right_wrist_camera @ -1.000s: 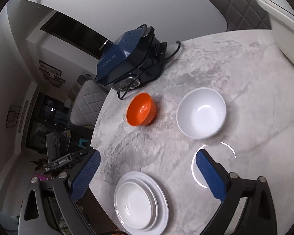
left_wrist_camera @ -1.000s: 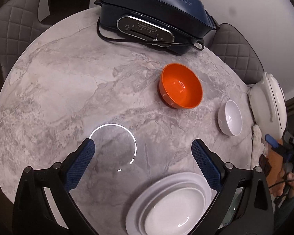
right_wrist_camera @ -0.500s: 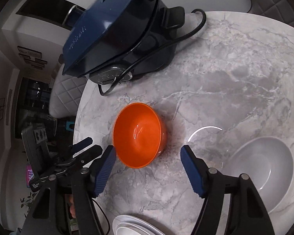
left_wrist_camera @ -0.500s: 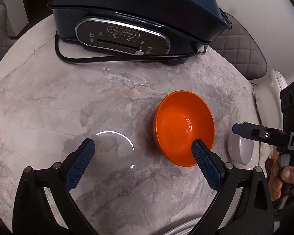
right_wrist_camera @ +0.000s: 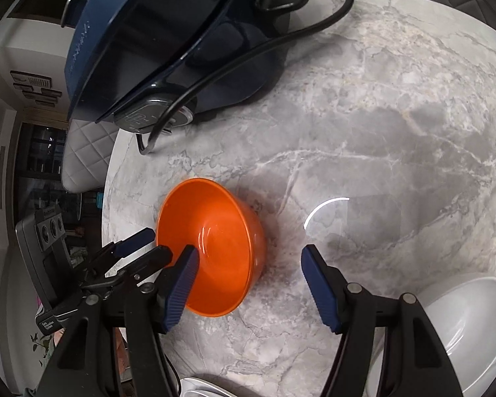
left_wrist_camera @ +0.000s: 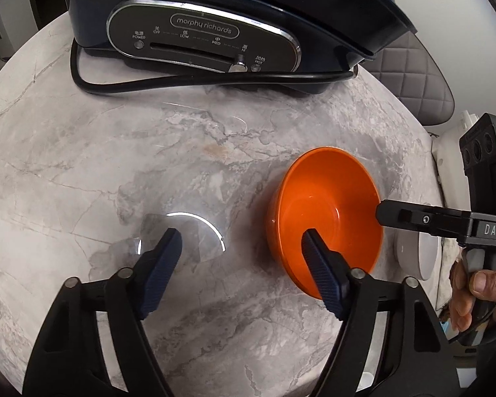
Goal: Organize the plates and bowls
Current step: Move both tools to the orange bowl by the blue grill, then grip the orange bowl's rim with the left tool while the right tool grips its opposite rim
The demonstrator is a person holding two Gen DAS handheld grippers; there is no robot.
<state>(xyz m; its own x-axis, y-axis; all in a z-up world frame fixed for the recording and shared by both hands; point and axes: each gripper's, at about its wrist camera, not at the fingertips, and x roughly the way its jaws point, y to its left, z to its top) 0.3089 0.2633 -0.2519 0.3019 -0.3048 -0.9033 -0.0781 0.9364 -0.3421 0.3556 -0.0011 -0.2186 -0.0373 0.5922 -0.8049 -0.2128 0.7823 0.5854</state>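
Orange bowl (left_wrist_camera: 327,211) empty, seemingly tilted; both hand-held grippers closing, one finger inside each.

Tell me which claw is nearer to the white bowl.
Right. The right claw is closing over the wall of the orange bowl nearest the white bowl; the left claw is closing over its opposite wall.

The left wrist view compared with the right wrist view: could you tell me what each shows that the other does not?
Only the left wrist view shows the cooker's control panel and a hand holding the right gripper. Only the right wrist view shows the white bowl's inside and a plate rim. Both show the orange bowl, the black cord and the marble table.
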